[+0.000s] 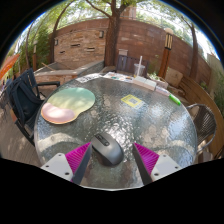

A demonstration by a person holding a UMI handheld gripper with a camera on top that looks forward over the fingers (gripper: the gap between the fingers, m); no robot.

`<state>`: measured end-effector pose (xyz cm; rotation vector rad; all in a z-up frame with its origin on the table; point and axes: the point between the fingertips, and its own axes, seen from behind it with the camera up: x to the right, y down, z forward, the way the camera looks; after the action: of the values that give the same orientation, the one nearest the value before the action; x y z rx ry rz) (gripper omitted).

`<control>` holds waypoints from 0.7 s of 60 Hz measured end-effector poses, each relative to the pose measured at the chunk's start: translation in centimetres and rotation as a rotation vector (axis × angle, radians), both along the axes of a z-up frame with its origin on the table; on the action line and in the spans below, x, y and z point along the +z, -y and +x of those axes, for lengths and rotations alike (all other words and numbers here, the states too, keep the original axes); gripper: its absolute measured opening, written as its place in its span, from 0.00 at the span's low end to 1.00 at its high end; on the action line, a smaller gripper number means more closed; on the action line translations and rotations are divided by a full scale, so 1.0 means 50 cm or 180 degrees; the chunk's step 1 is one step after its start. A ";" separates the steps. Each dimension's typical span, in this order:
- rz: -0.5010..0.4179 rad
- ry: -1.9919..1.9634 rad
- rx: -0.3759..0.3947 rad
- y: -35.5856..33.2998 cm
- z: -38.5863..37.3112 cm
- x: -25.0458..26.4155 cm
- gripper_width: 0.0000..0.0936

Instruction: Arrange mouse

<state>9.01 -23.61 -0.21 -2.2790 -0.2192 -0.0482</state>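
Two magenta pads (78, 156) mark the jaws (112, 160) at the bottom of the frame, spread wide apart, with a grey mouse (107, 148) lying between them on the round glass surface (150, 120). The mouse sits nearer the left finger, and a gap shows on its right side, so nothing is clamped; it rests on the glass by its own weight. Up and to the left of the mouse, in the left middle of the frame, lies a pastel mouse mat (68, 103) in pink, yellow and green. Toward the right centre, a small yellow-green card (132, 100) lies flat on the glass. A dark chair (22, 98) stands at the left edge, and a brick wall (95, 42) runs across the upper part of the frame.
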 end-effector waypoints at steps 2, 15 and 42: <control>0.0000 0.0004 0.0008 -0.024 0.006 -0.003 0.89; -0.0130 -0.0224 -0.0054 -0.079 0.007 -0.025 0.64; -0.0152 -0.0233 -0.0468 -0.102 0.021 0.021 0.37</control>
<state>10.08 -18.53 0.81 -2.3364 -0.0144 -0.0361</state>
